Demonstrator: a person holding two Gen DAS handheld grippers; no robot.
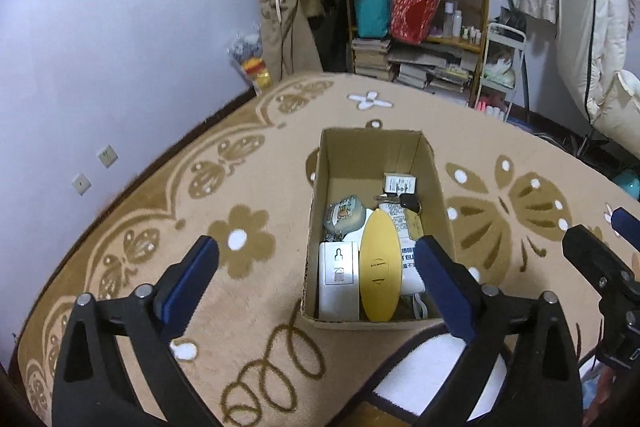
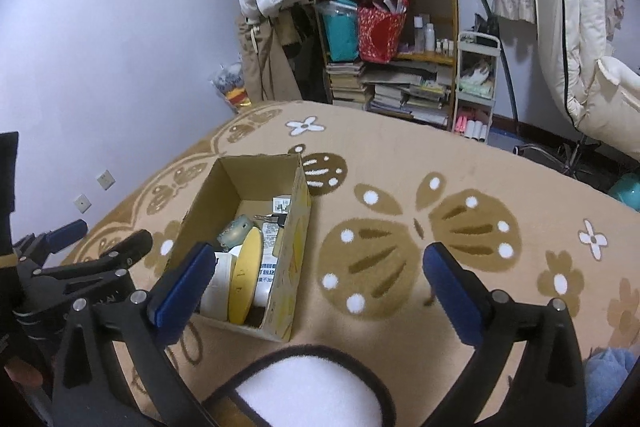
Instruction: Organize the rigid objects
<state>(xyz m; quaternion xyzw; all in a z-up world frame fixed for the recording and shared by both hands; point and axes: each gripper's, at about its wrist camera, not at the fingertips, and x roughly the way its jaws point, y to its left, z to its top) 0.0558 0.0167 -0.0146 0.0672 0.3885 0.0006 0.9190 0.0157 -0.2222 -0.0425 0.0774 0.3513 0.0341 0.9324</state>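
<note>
Item: open cardboard box (image 1: 320, 195) on a tan patterned rug (image 1: 140, 187), holding the rigid objects already gathered. Contents, packed toward the near end: a white rectangular device (image 1: 338, 279) at near left; a yellow oval case (image 1: 380, 267) just right of it, standing on edge; a small round patterned pouch (image 1: 344, 217) behind them; white printed packets (image 1: 402, 223) at right; a dark key-like piece (image 1: 410, 204) and a small labelled white box (image 1: 400, 183) farther back. The far end of the box is bare cardboard. Left gripper (image 1: 316, 259): jaws spread wide, nothing between the pads, hanging above the near end of the box. Right gripper (image 2: 316, 263): jaws likewise spread and empty, over the rug just right of the box. No loose rigid object shows on the visible rug, so the sorting is judged at or near its end. Risks: the yellow case leans on its neighbours and may tip flat if either is nudged; a wide jaw lowered carelessly could catch the near wall and drag or overturn the light box; the two grippers sit close together and could knock each other.
</note>
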